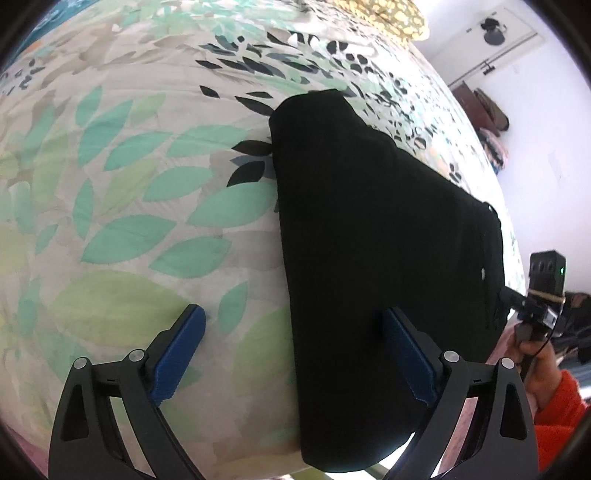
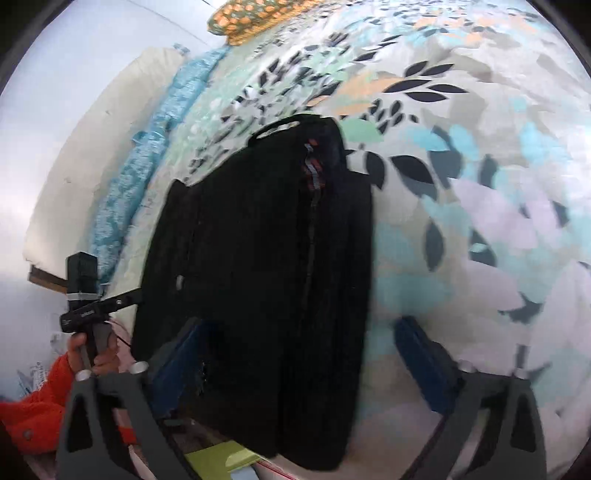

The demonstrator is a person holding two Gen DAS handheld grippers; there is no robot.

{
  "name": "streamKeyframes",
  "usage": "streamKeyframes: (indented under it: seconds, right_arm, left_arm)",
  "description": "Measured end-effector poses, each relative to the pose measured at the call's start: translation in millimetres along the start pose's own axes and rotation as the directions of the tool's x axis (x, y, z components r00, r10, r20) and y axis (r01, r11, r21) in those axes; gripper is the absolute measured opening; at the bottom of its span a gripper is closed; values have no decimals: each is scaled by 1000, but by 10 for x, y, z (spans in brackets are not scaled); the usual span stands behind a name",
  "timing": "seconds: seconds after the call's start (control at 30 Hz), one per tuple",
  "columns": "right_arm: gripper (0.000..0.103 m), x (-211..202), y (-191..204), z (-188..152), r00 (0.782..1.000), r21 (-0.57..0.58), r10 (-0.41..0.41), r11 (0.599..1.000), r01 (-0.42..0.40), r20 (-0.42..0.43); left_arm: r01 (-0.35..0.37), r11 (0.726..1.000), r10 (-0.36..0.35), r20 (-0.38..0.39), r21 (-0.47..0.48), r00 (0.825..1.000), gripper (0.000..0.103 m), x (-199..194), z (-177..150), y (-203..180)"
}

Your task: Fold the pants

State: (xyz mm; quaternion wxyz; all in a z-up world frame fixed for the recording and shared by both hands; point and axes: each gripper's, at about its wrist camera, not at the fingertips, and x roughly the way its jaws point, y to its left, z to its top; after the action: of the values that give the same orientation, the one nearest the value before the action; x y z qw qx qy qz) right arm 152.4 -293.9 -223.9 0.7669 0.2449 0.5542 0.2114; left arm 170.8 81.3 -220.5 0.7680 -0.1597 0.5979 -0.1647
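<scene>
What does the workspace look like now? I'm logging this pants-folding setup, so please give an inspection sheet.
Surface: leaf-print bedsheet, mildly creased.
Job's things: black pants, lying flat in a long folded strip reaching the bed's near edge.
Clutter: patterned pillow at the far end.
Grippers: left gripper and right gripper open, each straddling a pants edge, holding nothing.
Cables: thin black cord by right hand.
Surroundings: white wall, blue blanket.

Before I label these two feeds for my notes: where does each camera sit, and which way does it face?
Left wrist: rides the left gripper, facing down at the black pants on the leaf-print bedspread; its open blue fingers and the person's right hand show.
Right wrist: rides the right gripper, facing down at the pants from their other side; open fingers and left hand show.
Shared: pants, bedspread, orange sleeve.
</scene>
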Motion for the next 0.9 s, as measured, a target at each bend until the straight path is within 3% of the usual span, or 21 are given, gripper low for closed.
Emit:
streamKeyframes:
  seconds: [0.13, 0.2, 0.23, 0.27, 0.3, 0.37, 0.43, 0.57, 0.7, 0.9]
  right_arm:
    - [103, 71, -10, -19, 987, 53, 157, 986, -156, -19]
    - [98, 128, 24, -18, 991, 31, 132, 991, -131, -37]
    - [95, 144, 36, -10, 992, 20, 117, 993, -116, -49]
    - [80, 148, 30, -5, 993, 21, 107, 994, -106, -51]
    - [61, 139, -14, -5, 991, 52, 126, 991, -124, -48]
    - [54, 116, -49, -19, 986, 85, 164, 983, -161, -26]
    - [48, 88, 42, -40, 983, 54, 181, 982, -181, -11]
    - [42, 41, 200, -50, 966, 41, 259, 965, -260, 26]
    - [40, 16, 313, -37, 948, 35, 314, 948, -316, 50]
    - [40, -79, 448, 223, 938, 11, 338, 940, -340, 82]
  left_arm:
    - [27, 999, -27, -26, 21, 999, 98, 76, -23, -147]
    - [65, 997, -61, -61, 53, 996, 98, 159, -48, -273]
    - [46, 995, -40, -61, 92, 997, 96, 198, -68, -354]
    - [20, 992, -15, -41, 127, 999, 72, 202, -85, -414]
    - [21, 990, -17, -28, 138, 999, 62, 176, -103, -450]
    - [15, 990, -18, 15, 141, 1000, 31, 51, -107, -492]
    - [16, 988, -23, 43, 153, 999, 24, -61, -118, -519]
    - [-27, 984, 11, 91, 174, 996, 22, -214, -190, -575]
    - [-17, 983, -8, 132, 184, 991, 22, -406, -159, -598]
    - [-2, 976, -40, 186, 218, 982, 22, -585, 178, -804]
